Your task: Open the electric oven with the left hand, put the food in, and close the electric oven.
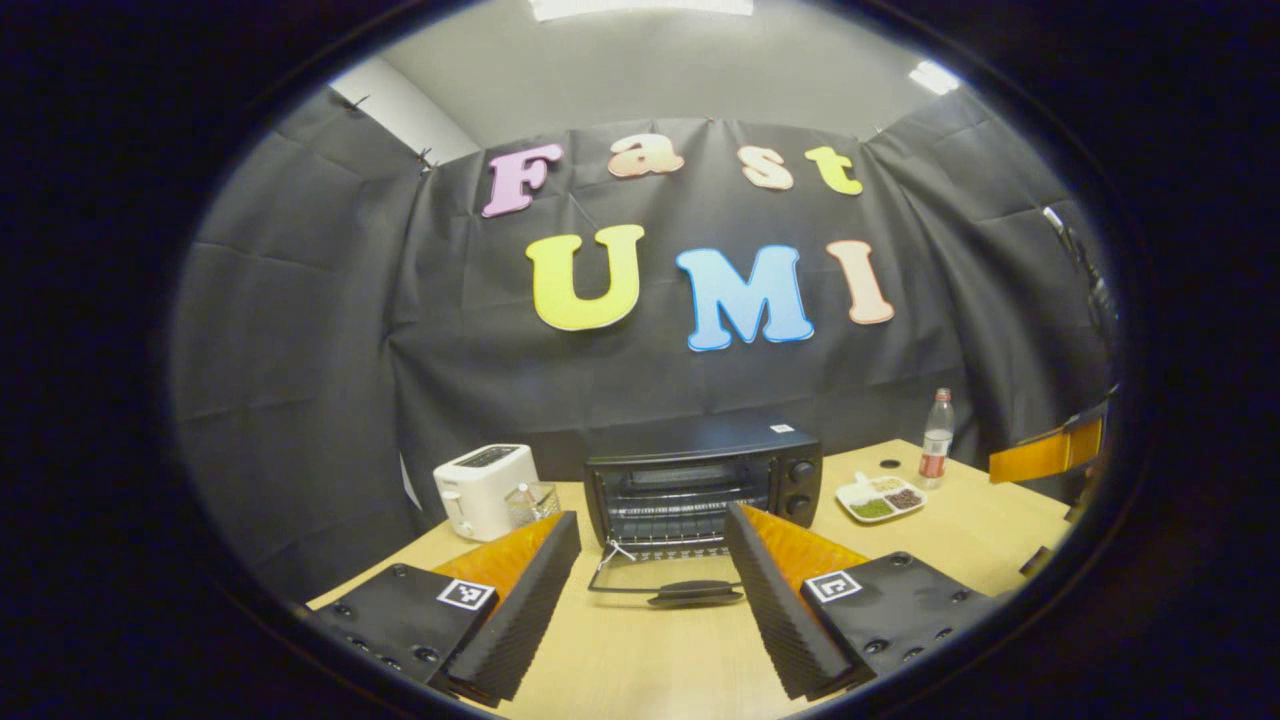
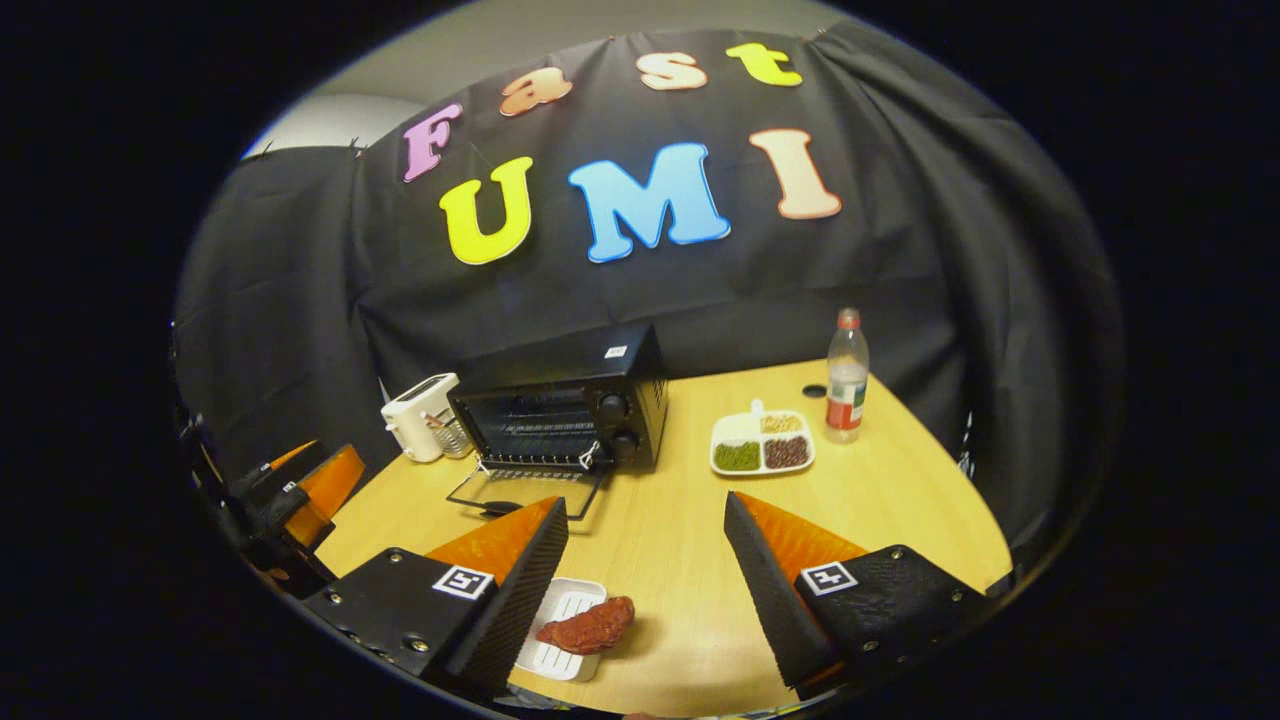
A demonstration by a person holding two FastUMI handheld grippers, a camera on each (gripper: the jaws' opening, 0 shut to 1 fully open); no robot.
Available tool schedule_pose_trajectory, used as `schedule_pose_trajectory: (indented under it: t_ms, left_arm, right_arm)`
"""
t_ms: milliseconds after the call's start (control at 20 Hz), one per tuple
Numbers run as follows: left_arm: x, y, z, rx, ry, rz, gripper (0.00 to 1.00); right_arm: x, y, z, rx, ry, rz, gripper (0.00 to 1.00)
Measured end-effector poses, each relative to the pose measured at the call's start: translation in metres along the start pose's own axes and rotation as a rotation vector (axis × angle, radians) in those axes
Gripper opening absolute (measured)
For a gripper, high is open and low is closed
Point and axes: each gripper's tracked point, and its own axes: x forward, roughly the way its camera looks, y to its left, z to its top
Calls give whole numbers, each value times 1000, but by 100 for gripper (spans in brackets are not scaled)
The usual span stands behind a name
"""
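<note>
Reddish food lies between my right gripper's wide-open, empty jaws; off-centre closing may push it off its tray.

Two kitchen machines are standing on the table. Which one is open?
The black electric oven: its glass door is folded down flat onto the table, showing the wire rack inside. The white toaster beside it is a closed box with only slots on top.

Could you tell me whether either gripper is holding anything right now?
Nothing is held: the left gripper and right gripper are both open and empty.
</note>
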Motion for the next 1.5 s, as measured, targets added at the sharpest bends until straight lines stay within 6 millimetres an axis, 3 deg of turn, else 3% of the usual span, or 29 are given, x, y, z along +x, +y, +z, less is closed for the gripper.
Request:
schedule_pose_trajectory:
  t_ms: [100, 200, 350, 600, 700, 750, 850, 1100, 1150, 1200, 1250, 1300, 1400, 1500]
  left_arm:
    - [-10, 7, 16, -13, -23, 14, 90]
    - [-19, 16, 32, -37, -50, 34, 100]
    - [-25, 24, 44, -55, -73, 53, 100]
    - [-29, 32, 34, -43, -54, 71, 98]
    - [-33, 38, 33, -58, -44, 80, 100]
    - [-35, 42, 32, -59, -43, 89, 90]
    - [-38, 49, 33, -57, -43, 102, 90]
    - [-41, 53, 29, -51, -35, 112, 90]
    - [-42, 53, 27, -52, -30, 108, 90]
    - [-41, 52, 26, -49, -25, 106, 90]
    - [-40, 51, 25, -45, -23, 104, 90]
    - [-40, 50, 25, -42, -22, 100, 100]
    - [-38, 50, 26, -37, -20, 94, 100]
    - [-36, 51, 27, -46, -23, 93, 100]
  right_arm:
    - [10, -2, -18, 69, 70, 27, 96]
    - [15, -1, -36, 138, 137, 54, 98]
    - [23, 7, -65, 199, 250, 98, 98]
    - [30, 22, -111, 265, 401, 147, 97]
    - [33, 25, -122, 284, 439, 152, 96]
    - [33, 26, -125, 300, 445, 155, 96]
    - [36, 29, -133, 352, 471, 162, 84]
    - [41, 33, -150, 460, 529, 162, 84]
    - [47, 26, -150, 475, 517, 139, 57]
    - [45, 32, -152, 490, 525, 146, 31]
    - [44, 33, -149, 497, 522, 154, 38]
    - [44, 36, -152, 485, 513, 162, 38]
    - [38, 41, -139, 508, 483, 186, 21]
    - [37, 50, -135, 457, 472, 220, 17]
